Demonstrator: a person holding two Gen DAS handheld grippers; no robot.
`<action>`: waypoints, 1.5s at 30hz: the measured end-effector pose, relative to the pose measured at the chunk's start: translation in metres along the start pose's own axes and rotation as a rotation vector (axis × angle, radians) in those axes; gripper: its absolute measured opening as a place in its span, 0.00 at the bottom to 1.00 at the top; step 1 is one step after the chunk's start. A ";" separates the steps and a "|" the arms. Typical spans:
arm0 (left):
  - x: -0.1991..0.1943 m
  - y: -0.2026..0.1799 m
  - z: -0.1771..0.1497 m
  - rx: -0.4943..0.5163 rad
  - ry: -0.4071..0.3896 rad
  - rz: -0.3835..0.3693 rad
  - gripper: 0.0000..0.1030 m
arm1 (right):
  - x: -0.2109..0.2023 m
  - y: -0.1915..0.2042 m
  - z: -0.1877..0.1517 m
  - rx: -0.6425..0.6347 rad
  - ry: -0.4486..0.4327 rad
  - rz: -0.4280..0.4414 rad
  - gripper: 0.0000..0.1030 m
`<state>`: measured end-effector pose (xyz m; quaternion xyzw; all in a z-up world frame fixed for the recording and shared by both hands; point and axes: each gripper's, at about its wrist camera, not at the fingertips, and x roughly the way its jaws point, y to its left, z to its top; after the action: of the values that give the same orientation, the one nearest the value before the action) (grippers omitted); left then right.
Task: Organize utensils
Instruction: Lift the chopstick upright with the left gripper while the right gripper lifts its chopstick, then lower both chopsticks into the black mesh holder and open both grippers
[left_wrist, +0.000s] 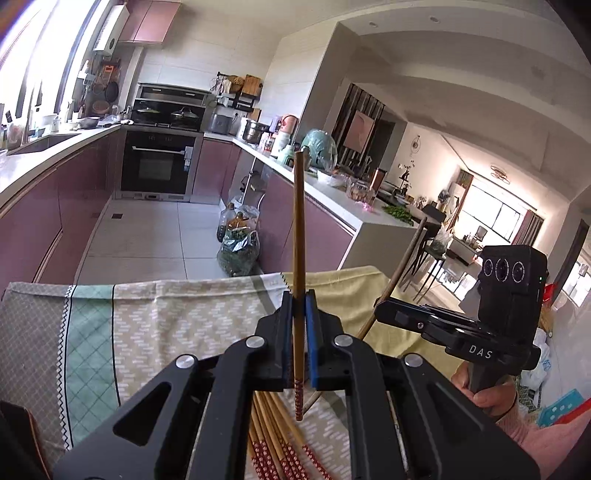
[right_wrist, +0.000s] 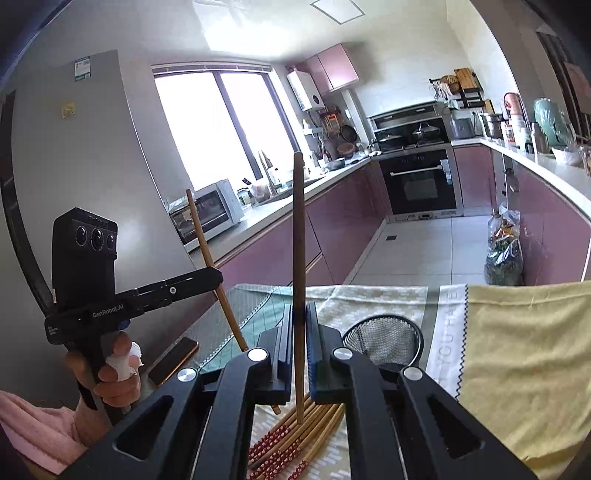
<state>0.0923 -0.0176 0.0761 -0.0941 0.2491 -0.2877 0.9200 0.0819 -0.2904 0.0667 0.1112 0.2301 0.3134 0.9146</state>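
Over the patterned cloth, each gripper clamps one upright chopstick

Two upright wooden chopsticks, rest of chopstick pile flat on cloth

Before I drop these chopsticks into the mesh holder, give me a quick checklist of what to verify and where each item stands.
1. Left gripper clamps one brown wooden chopstick: ok.
2. Right gripper clamps its own plain wooden chopstick: ok.
3. Both sticks stand roughly upright, ready to lower: ok.
4. Black wire-mesh holder in view and open on top: ok; whether it stands upright or lies tipped: cannot tell.
5. Both held sticks the same way up: not ok, the left one shows its red-patterned end down, the right one a plain end.
6. Remaining red-patterned chopstick pile lies apart from the holder: ok.
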 end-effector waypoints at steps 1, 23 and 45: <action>0.002 -0.003 0.007 0.003 -0.012 -0.007 0.07 | -0.002 0.000 0.008 -0.013 -0.016 -0.007 0.05; 0.123 -0.020 0.012 0.085 0.153 0.061 0.07 | 0.053 -0.044 0.027 -0.042 0.173 -0.133 0.05; 0.095 0.012 -0.027 0.135 0.132 0.231 0.35 | 0.036 -0.033 -0.002 -0.022 0.117 -0.136 0.53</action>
<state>0.1521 -0.0638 0.0108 0.0165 0.2982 -0.2018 0.9328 0.1231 -0.2930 0.0409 0.0666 0.2869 0.2592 0.9198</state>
